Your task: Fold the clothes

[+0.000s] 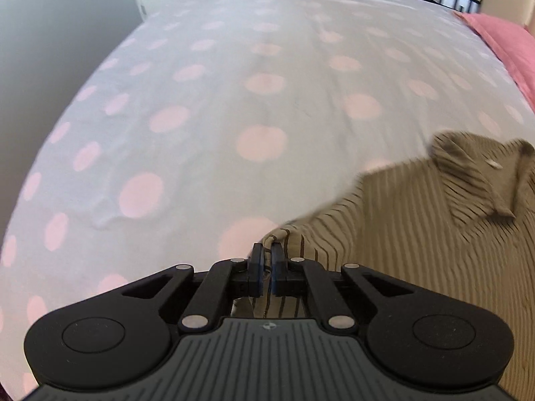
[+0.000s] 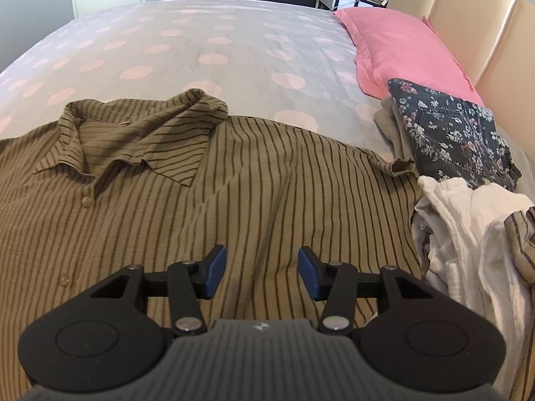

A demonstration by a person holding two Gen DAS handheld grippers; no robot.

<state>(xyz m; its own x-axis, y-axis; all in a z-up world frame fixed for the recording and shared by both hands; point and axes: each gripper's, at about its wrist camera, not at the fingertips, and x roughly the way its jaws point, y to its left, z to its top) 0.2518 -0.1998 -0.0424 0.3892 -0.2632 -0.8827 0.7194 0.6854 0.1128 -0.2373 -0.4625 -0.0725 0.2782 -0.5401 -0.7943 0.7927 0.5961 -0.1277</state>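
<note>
A tan shirt with dark stripes (image 2: 254, 187) lies front up on the bed, collar (image 2: 140, 133) toward the far side. In the left wrist view the shirt (image 1: 418, 234) fills the lower right. My left gripper (image 1: 266, 260) is shut on the shirt's left edge, a fold of cloth pinched between the pads. My right gripper (image 2: 261, 267) is open and empty, just above the shirt's right chest area.
The bed sheet (image 2: 214, 43) is white with pink dots. A pink pillow (image 2: 401, 50) lies by the beige headboard (image 2: 485, 33). A floral dark garment (image 2: 448, 133) and a white crumpled garment (image 2: 468, 227) are piled to the right of the shirt.
</note>
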